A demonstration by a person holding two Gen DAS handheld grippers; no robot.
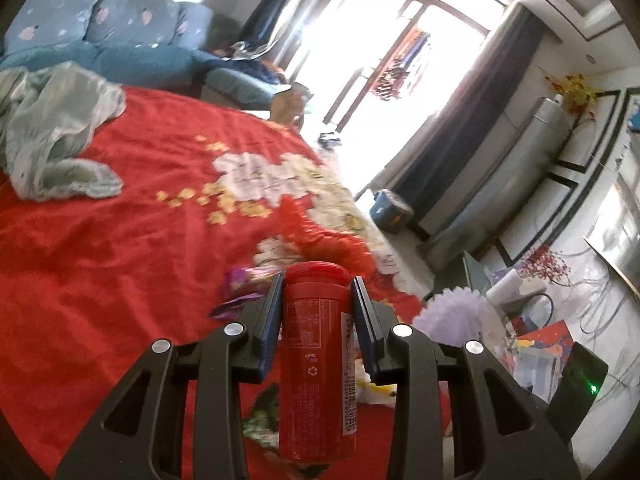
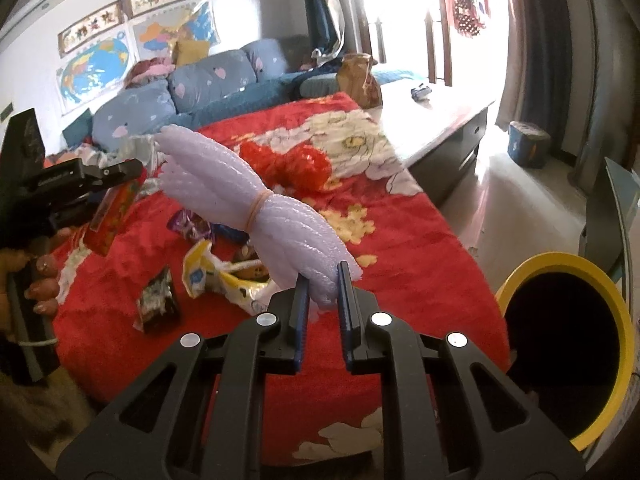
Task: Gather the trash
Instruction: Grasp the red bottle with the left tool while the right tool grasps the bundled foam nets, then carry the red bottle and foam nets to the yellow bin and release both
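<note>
The left gripper (image 1: 318,292) pinches one red plastic canister (image 1: 316,364) between its two blue pads, lifted clear of the red floral blanket (image 1: 120,260). The canister's label carries a barcode down its right side with digits reading roughly 6 922093 890549, a recycling mark, and blocks of white print too small to read. At 11 o'clock from its cap lies one purple wrapper (image 1: 244,284) on the blanket.

The right gripper (image 2: 324,280) is pressed together on one end of a bundle of white foam netting (image 2: 248,192), tied once around the middle with a tan rubber band (image 2: 256,210); the bundle sticks out toward 10 o'clock, held off the bed. Below it on the blanket lie a yellow-and-white snack bag (image 2: 216,280), a dark wrapper (image 2: 158,300) at 8 o'clock from the bundle and a purple wrapper (image 2: 188,226); a red mesh net (image 2: 296,162) sits at 1 o'clock from the rubber band.

One yellow-rimmed bin (image 2: 616,304), its mouth dark and open, stands at 3 o'clock just beside the bed's right edge. Past it the pale floor is open up to a blue box (image 2: 528,144) near the curtains.

On the far wall hang two framed calligraphy strips (image 2: 128,14), their characters not legible, above two maps (image 2: 96,68). In the right wrist view, at 9 o'clock, a hand (image 2: 40,280) holds the left gripper's handle.
</note>
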